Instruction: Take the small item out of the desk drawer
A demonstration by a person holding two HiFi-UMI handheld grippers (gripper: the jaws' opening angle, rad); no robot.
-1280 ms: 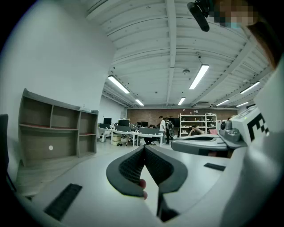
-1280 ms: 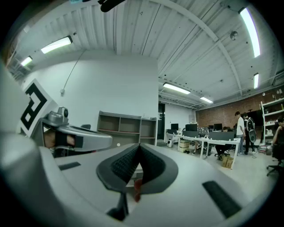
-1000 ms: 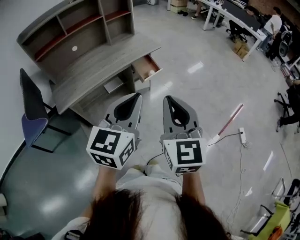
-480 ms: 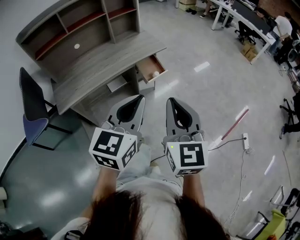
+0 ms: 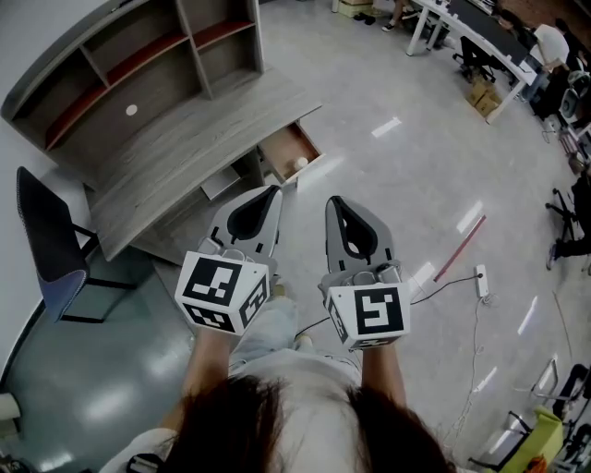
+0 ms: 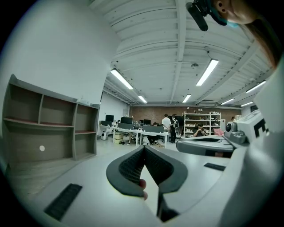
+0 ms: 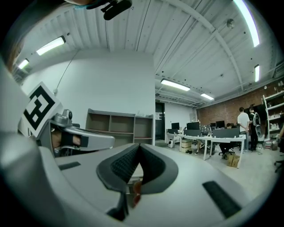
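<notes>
A grey wooden desk (image 5: 185,152) with a shelf hutch stands at the upper left of the head view. Its small drawer (image 5: 282,148) is pulled open at the desk's right end, and a small white item (image 5: 301,163) lies inside near the front. My left gripper (image 5: 274,188) and right gripper (image 5: 331,197) are held side by side above the floor, short of the desk, both shut and empty. The left gripper view shows its jaws (image 6: 144,148) meeting, with the hutch (image 6: 44,128) to the left. In the right gripper view the jaws (image 7: 140,145) are also together.
A black and blue chair (image 5: 46,249) stands left of the desk. A red and white rod (image 5: 459,248) and a power strip (image 5: 481,282) with a cable lie on the floor at right. White office desks (image 5: 462,28) with seated people are far back right.
The desk and open drawer have drifted lower and left in the head view as the person steps closer. Both grippers keep their pose and stay shut.
</notes>
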